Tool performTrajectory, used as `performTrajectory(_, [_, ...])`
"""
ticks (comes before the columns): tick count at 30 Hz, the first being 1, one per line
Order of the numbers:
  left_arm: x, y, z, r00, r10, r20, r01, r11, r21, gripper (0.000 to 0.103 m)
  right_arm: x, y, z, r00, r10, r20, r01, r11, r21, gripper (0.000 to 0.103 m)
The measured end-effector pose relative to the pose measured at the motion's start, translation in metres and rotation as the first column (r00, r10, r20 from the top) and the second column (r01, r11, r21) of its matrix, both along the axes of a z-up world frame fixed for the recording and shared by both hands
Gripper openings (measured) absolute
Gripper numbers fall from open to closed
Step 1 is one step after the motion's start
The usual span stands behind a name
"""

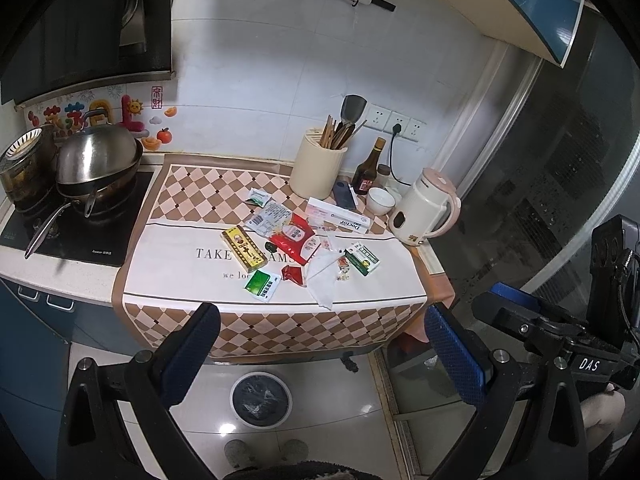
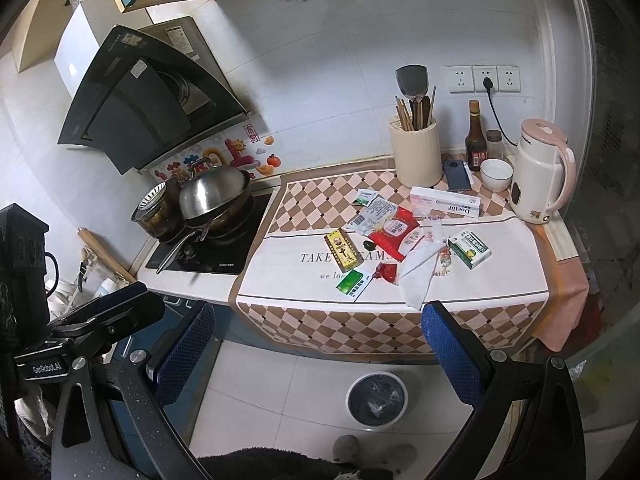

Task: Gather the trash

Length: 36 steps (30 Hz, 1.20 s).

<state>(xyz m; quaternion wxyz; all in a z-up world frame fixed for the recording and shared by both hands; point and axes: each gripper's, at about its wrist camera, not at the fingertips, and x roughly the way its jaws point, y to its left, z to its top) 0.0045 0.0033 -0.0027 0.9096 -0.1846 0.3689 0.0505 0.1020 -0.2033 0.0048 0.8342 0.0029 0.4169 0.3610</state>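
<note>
Several pieces of trash lie scattered on the cloth-covered worktop [image 1: 168, 248], well ahead of both my grippers: a yellow box [image 1: 244, 249], a green sachet [image 1: 262, 285], a red packet [image 1: 294, 238], a small red wrapper [image 1: 293, 274], a crumpled white tissue [image 1: 323, 280], a green-and-white box [image 1: 362, 258] and a long white box [image 1: 338, 216] printed "Doctor". Smaller scraps between the tissue and the green-and-white box are too tiny for me to make out, and the lettering on the cloth is partly covered by the litter.

My left gripper [image 1: 320, 344] hangs spread wide with nothing between its blue pads, below the worktop's front edge. My right gripper [image 2: 318, 340] is likewise spread and empty.

On the floor stands a round bin [image 2: 377, 400] with a dark liner; something crumpled and shiny sits inside, but I cannot tell what. A cream holder [image 2: 416, 152] at the back of the worktop carries chopsticks and a spatula. A white bowl [image 2: 496, 174] sits beside the pink-and-white kettle [image 2: 540, 172], its contents hidden from me. On the stove, an upturned steel bowl [image 1: 96, 156] covers the pan, so whatever is inside stays hidden.
</note>
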Motion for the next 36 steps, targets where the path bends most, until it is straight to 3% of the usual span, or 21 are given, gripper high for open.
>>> performTrajectory(36, [0.002, -0.004, 0.001, 1.0, -0.026, -0.004, 0.026, 1.0, -0.011, 0.103, -0.006, 0.01, -0.001, 1.0, 0.02, -0.006, -0.02, 1.0, -0.011, 0.103])
